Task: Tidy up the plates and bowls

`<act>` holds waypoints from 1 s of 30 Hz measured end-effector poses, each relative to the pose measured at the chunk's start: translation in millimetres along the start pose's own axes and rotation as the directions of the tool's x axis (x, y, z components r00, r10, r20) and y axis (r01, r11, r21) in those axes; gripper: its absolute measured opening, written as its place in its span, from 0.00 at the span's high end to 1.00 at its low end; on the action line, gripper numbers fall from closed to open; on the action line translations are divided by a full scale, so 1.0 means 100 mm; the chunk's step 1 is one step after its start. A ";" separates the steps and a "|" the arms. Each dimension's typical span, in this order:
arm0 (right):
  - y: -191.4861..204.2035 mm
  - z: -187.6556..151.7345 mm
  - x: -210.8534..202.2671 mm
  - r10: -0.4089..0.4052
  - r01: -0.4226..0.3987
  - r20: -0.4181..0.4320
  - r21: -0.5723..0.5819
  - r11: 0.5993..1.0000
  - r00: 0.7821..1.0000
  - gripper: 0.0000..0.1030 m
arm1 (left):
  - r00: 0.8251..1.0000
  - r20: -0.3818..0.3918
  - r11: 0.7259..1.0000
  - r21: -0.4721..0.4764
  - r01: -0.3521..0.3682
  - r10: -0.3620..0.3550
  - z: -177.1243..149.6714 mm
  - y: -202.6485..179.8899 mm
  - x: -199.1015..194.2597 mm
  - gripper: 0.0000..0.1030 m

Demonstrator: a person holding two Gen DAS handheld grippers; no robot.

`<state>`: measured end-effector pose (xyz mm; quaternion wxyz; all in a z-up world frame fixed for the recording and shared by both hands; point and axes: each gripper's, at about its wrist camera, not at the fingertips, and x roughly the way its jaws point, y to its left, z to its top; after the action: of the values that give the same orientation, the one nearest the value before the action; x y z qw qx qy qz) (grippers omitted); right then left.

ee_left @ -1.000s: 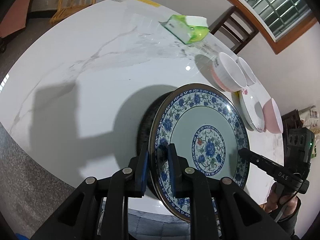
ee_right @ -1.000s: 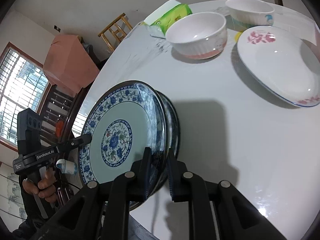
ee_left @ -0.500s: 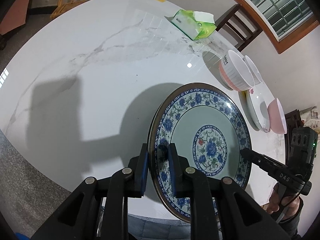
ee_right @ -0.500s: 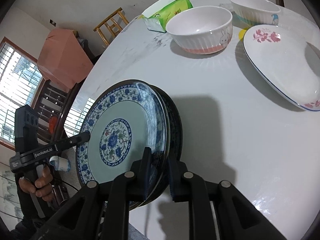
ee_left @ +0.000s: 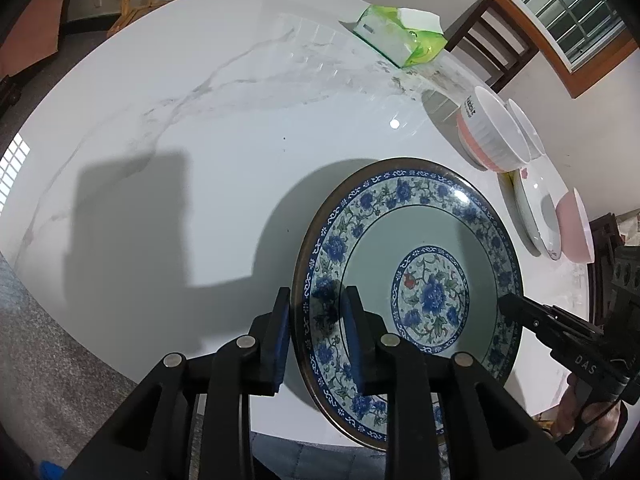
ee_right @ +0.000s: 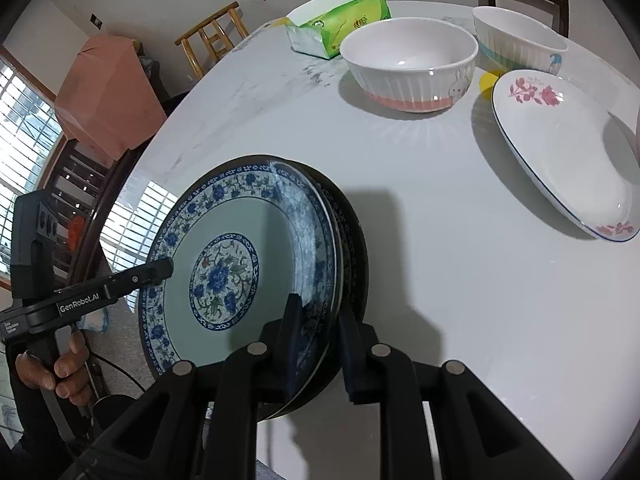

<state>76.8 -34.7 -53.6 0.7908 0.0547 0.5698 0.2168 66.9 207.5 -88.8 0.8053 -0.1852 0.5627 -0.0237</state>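
Left gripper (ee_left: 316, 332): low centre of the left view, jaws closed on the near rim of the blue plate (ee_left: 412, 300), one pad under, one on the patterned face.

Blue plate: lower right of the left view, face up. In the right view (ee_right: 224, 280) it sits lower left, with what looks like a second dark-rimmed plate (ee_right: 354, 264) tucked just behind it (hard to say whether the two touch).

Right gripper (ee_right: 320, 344): bottom centre of its view, pads pinching both rims together, it seems. It also shows at the right edge of the left view (ee_left: 508, 306), its tip at the opposite rim.

Step in hand: carrying the blue plate over the table (ee_left: 200, 120), by my reading, toward a stack.

Doing it well: keep both grips equal, level the plate, lower slowly and let go only once it is supported.

Pointing: round, so no true long axis; it tilts, near rim at the left pads, far rim toward the upper right of the left view.

Others: pink-band bowl (ee_right: 412, 68), ribbed bowl (ee_right: 520, 40) and rose plate (ee_right: 568, 152) at the upper right of the right view, well apart; tissue pack (ee_right: 340, 24) at top centre.
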 end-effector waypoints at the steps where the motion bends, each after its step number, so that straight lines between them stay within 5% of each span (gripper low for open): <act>1: 0.02 0.00 0.01 -0.005 0.005 0.001 0.000 1.000 1.000 0.81 | 1.000 -0.001 1.000 -0.001 -0.003 0.003 0.00 0.00 0.00 0.78; 21: 0.37 -0.07 0.05 -0.167 0.169 0.029 -0.155 0.973 0.986 0.69 | 0.986 0.093 0.985 0.090 -0.150 0.142 -0.02 -0.24 -0.02 0.76; 30: 0.34 -0.07 0.03 -0.157 0.163 0.048 -0.162 0.973 0.986 0.67 | 0.974 0.144 0.976 0.108 -0.189 0.172 -0.02 -0.31 -0.11 0.70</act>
<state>61.8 -3.6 -46.9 0.8174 -0.0532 0.5383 0.1980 66.2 181.2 -70.0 0.8498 -0.0852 0.5195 0.0280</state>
